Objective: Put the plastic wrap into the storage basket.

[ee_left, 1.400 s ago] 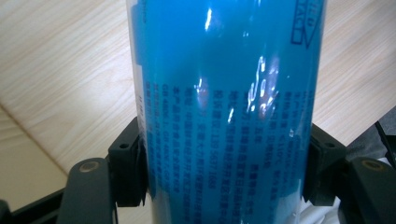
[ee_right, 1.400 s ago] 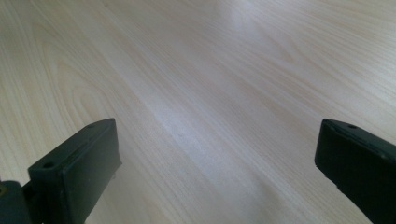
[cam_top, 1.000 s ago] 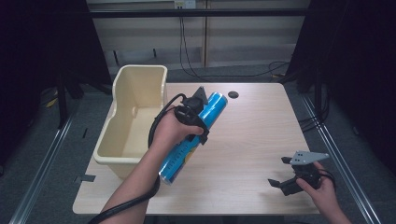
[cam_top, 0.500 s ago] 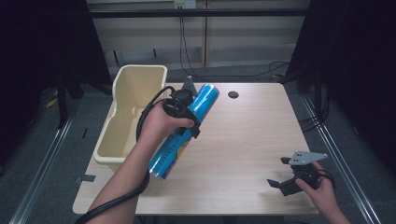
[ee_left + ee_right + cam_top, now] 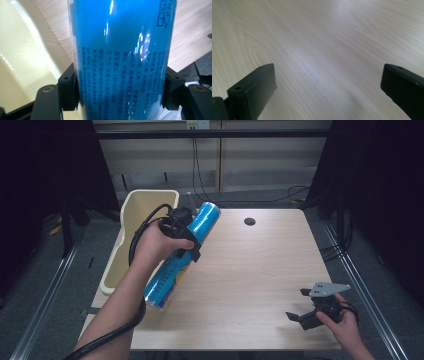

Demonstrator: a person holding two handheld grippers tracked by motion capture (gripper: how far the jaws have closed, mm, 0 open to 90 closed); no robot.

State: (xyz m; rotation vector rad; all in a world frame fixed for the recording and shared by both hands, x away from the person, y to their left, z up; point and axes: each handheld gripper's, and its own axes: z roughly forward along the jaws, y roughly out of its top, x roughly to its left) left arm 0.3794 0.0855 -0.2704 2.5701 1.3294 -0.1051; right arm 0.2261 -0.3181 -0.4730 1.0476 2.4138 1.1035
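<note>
High view, left tool (image 5: 187,237) gripping blue can (image 5: 182,256) beside bin (image 5: 131,225), right tool (image 5: 300,312) open.

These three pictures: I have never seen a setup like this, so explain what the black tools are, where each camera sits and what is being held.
A person works at a wooden table with a hand-held two-jaw gripper in each hand. The high view looks down from above the person's side. The other two cameras ride on the grippers and look along their black jaws. The left gripper is clamped around a blue can, carried tilted above the table's left side, next to a cream bin at the table's left edge. The left gripper view shows that can squeezed between the pads. The right gripper rests near the table's front right corner, jaws open over bare wood.
</note>
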